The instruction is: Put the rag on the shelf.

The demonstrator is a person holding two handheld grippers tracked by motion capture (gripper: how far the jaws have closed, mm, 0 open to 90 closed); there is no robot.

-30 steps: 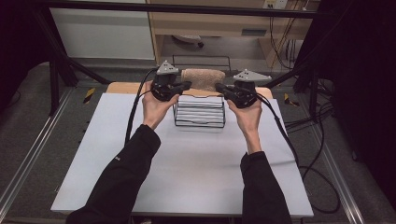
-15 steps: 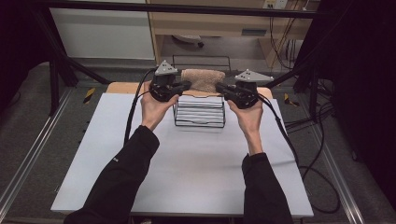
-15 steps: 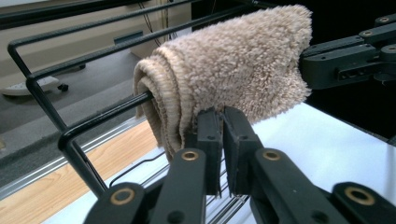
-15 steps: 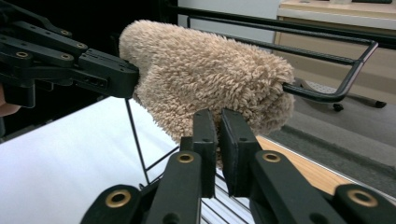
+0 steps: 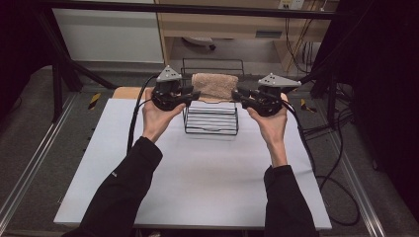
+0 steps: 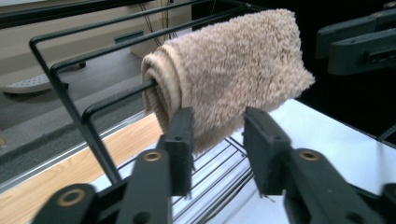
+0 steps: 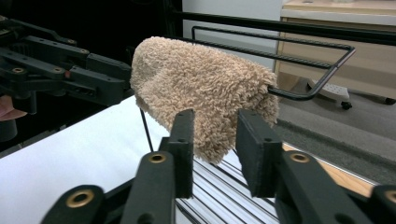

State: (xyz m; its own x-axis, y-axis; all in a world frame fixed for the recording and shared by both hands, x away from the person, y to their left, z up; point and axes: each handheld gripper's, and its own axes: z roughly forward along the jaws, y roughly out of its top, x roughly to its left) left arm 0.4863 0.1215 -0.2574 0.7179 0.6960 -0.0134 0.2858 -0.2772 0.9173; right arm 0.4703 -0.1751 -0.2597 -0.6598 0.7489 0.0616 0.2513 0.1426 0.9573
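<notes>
High view looks forward and down on the white tabletop (image 5: 197, 187) from above, left tool view close at one end of the beige fluffy rolled towel (image 6: 233, 70) on the black wire rack (image 6: 70, 88), right tool view close at the opposite end, all three sharing towel and rack.

We see a white table top (image 5: 207, 182) with a wood strip (image 5: 129, 92) at its far edge, grey floor (image 5: 29, 133) with metal rails, black cables (image 5: 341, 163) trailing at the right, and beige cabinets (image 5: 232, 24) behind.
</notes>
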